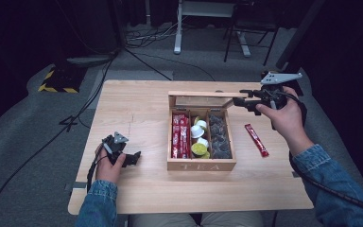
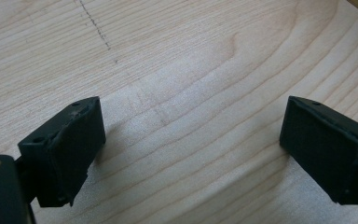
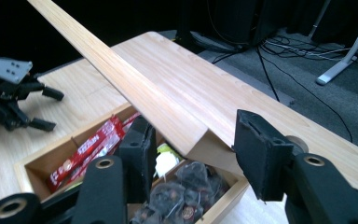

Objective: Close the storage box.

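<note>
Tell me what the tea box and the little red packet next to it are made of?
The tea box looks like pale, unpainted wood: grain lines run along its lid, and "TEA" is marked on the front. Its finish seems matte, perhaps lightly sealed. The red packet on the table is probably thin plastic or foil film, since it lies flat and looks slightly glossy, but it is too small to be sure.

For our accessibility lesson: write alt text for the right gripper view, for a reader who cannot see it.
The right gripper has its two black jaws on either side of the corner of a wooden tea box's raised lid. Beneath the lid, the open tea box holds red sachets and dark tea bags. The left gripper rests farther off on the wooden table.
</note>
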The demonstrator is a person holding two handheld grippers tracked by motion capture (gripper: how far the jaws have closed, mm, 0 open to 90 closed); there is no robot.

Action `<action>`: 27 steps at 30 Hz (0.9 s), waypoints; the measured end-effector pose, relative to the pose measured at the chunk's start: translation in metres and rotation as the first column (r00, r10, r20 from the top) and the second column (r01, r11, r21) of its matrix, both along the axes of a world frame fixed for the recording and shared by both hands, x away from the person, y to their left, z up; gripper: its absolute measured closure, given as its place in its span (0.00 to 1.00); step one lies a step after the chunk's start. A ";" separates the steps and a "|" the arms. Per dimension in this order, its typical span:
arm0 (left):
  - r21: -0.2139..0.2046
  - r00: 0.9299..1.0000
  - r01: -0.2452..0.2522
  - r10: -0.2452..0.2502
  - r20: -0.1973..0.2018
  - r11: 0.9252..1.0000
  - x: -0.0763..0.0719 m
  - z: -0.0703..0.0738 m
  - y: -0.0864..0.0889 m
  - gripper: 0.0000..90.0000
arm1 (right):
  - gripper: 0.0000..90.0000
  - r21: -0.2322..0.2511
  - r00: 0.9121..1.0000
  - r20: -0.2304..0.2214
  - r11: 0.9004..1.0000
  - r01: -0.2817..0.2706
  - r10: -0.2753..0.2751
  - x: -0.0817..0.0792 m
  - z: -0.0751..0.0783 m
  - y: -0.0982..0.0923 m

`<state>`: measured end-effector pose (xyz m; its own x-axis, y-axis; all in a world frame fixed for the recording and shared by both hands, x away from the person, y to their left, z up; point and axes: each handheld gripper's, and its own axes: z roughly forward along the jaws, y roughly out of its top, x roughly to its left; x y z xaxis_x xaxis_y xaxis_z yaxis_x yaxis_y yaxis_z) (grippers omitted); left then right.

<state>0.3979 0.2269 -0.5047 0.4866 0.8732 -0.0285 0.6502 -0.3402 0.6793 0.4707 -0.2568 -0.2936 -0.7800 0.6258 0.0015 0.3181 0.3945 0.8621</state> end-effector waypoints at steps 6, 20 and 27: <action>0.001 1.000 0.002 -0.002 0.000 1.000 0.001 0.000 0.000 0.07 | 0.52 -0.031 1.000 0.012 0.999 -0.006 0.006 -0.014 -0.007 0.001; 0.004 1.000 0.003 -0.003 -0.001 1.000 0.001 0.000 0.000 0.07 | 0.51 -0.071 0.999 0.019 0.997 -0.030 0.031 -0.041 -0.022 -0.001; 0.004 1.000 0.003 -0.003 -0.001 1.000 0.000 0.000 0.000 0.07 | 0.51 -0.107 0.998 0.031 0.993 -0.053 0.056 -0.056 -0.025 -0.002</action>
<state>0.3980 0.2267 -0.5048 0.4893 0.8717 -0.0257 0.6499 -0.3448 0.6773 0.4146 -0.2585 -0.3188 -0.8113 0.5777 -0.0899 0.2651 0.5005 0.8242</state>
